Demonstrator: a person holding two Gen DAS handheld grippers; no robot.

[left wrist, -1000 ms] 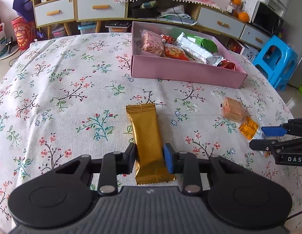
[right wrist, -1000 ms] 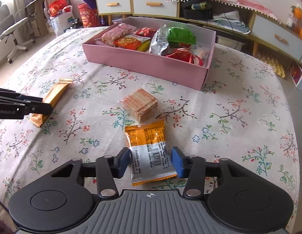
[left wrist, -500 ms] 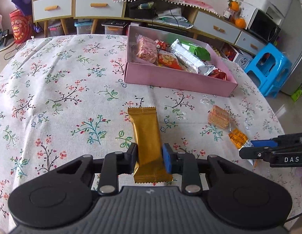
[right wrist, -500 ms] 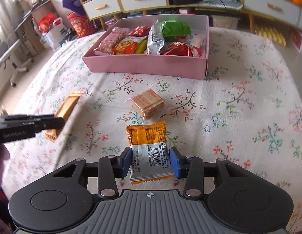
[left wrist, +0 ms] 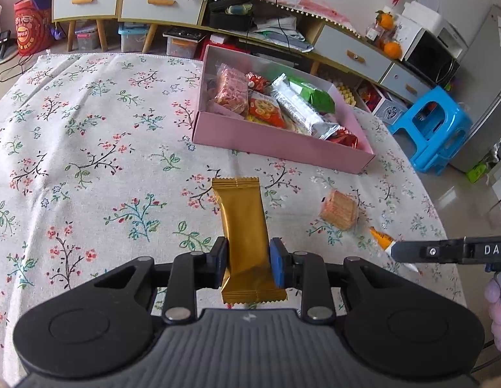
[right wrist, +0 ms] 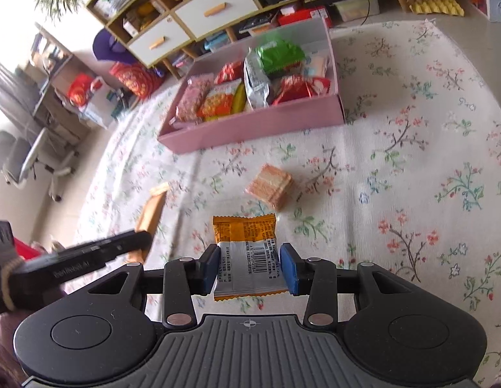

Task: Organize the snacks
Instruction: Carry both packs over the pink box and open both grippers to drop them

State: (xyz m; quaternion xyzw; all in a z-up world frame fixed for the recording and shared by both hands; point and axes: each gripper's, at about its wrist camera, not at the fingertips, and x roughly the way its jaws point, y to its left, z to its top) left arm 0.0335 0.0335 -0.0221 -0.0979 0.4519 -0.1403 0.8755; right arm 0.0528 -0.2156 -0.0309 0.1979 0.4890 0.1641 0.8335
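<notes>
My left gripper (left wrist: 247, 263) is shut on a gold snack bar (left wrist: 244, 223) and holds it above the floral tablecloth. My right gripper (right wrist: 249, 268) is shut on an orange and silver snack packet (right wrist: 247, 252), also lifted off the cloth. A clear-wrapped wafer pack (left wrist: 339, 209) lies on the cloth between them; it also shows in the right wrist view (right wrist: 269, 186). The pink box (left wrist: 276, 137) with several snacks stands farther back, and its front wall shows in the right wrist view (right wrist: 250, 129). The left gripper with the gold bar (right wrist: 151, 213) shows at left in the right wrist view.
The round table's edge falls away on the right, where a blue stool (left wrist: 434, 129) stands on the floor. Low cabinets with drawers (left wrist: 127, 0) line the far wall. An office chair (right wrist: 27, 161) stands off the table's left side.
Both grippers closed on their snacks and lifted them off the cloth. The views rose and tilted, and the right wrist view rolled to the left.
</notes>
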